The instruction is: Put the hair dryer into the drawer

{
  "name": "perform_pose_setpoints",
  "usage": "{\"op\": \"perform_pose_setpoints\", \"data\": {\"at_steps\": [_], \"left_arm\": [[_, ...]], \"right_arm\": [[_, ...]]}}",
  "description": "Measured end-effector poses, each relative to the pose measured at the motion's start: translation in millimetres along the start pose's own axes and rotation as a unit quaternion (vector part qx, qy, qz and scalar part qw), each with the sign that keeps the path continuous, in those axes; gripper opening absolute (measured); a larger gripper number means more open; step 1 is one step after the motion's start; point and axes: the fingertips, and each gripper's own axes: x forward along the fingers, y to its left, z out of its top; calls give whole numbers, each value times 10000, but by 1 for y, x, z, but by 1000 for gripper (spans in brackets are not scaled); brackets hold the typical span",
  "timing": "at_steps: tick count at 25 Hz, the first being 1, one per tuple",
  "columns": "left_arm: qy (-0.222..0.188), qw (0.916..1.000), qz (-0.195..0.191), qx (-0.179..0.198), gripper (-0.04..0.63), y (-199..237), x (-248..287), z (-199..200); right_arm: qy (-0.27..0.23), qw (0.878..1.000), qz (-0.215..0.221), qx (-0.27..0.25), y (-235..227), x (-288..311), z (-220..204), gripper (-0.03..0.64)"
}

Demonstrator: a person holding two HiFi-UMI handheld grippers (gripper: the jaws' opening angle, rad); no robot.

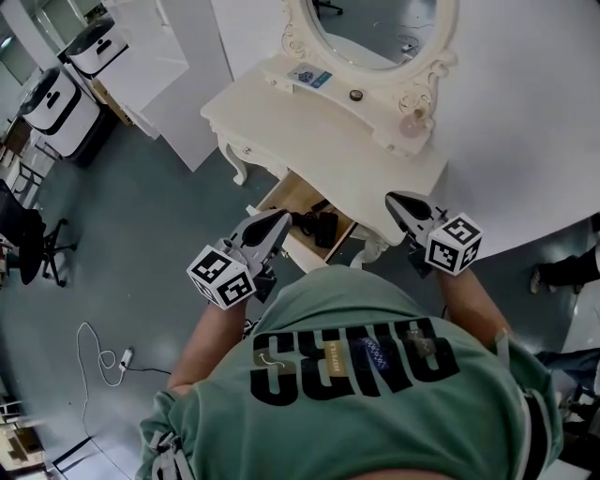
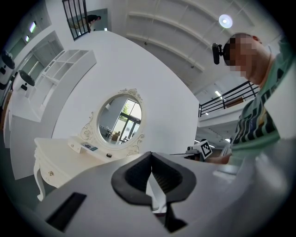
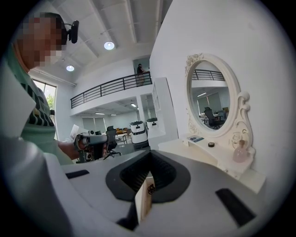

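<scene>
**A:** Item one, hair dryer (image 1: pixel 322 225). Location?

**B:** Black, lying inside the open drawer (image 1: pixel 286 197) of the white counter (image 1: pixel 309 122), towards the drawer's right half. Both grippers are apart from it.

**A:** Item two, left gripper (image 1: pixel 284 218)?

**B:** Jaws together, with nothing between them. In the head view it is held over the drawer's front-left corner, pointing roughly level towards the counter.

**A:** Item three, right gripper (image 1: pixel 394 199)?

**B:** Jaws together as well. A wood-coloured panel (image 3: pixel 144 199) shows beyond the gap under the tips and is not pinched. The gripper hangs by the drawer's right side, near the counter's front edge, tipped slightly down.

**A:** Fixtures on the counter?

**B:** An oval mirror (image 1: pixel 375 23) in a carved white frame. On the small shelf beneath it are a blue-printed card (image 1: pixel 309 76), a small round black piece (image 1: pixel 355 95) and a pinkish bottle (image 1: pixel 412 120) at the right end.

**A:** Surroundings?

**B:** Grey floor (image 1: pixel 169 244), with a white cable (image 1: pixel 94 342) lying on it at the left. A black office chair (image 1: pixel 33 239) stands further left.
</scene>
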Motion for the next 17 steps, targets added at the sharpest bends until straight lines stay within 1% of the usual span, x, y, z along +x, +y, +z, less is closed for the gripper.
{"op": "perform_pose_setpoints", "data": {"at_steps": [8, 12, 17], "left_arm": [[2, 9999, 62, -100, 11, -1, -2, -3], [18, 10000, 36, -85, 11, 0, -3, -4], [-2, 9997, 96, -232, 11, 0, -5, -5]], "right_arm": [[15, 10000, 34, -92, 2, -2, -3, -8], [47, 9999, 54, -134, 4, 0, -4, -6], [65, 9998, 65, -154, 6, 0, -5, -6]]}}
